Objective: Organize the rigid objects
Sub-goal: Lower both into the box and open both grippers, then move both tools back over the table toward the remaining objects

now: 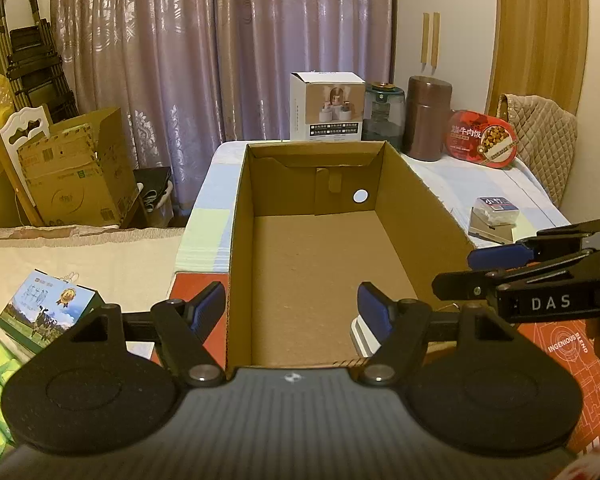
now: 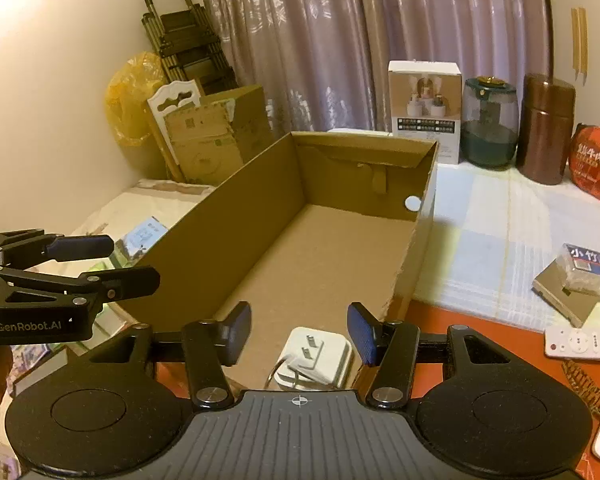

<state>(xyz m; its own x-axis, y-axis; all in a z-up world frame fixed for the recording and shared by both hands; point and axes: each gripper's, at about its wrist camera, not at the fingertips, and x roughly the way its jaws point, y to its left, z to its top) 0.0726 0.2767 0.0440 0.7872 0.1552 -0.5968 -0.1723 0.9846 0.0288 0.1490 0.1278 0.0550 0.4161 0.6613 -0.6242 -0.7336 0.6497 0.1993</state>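
An open, shallow cardboard box (image 1: 420, 208) (image 2: 240, 216) lies lengthwise on the table. A white plug adapter (image 2: 316, 356) (image 1: 362, 338) lies on the box floor at its near end, prongs up. My right gripper (image 2: 300, 332) (image 1: 456, 272) hangs open above that near end. The adapter shows between and below its blue pads, and neither pad presses on it. My left gripper (image 1: 292, 310) (image 2: 134, 260) is open and holds nothing. It straddles the box's left wall, one finger outside it and one over the floor.
At the table's far end stand a white product box (image 1: 326, 106), a glass jar (image 1: 384, 114), a brown canister (image 1: 428, 118) and a red food pack (image 1: 482, 138). Right of the cardboard box are a small clear case (image 2: 586, 268) and a white remote (image 2: 580, 342). A milk carton (image 1: 48, 312) lies to the left.
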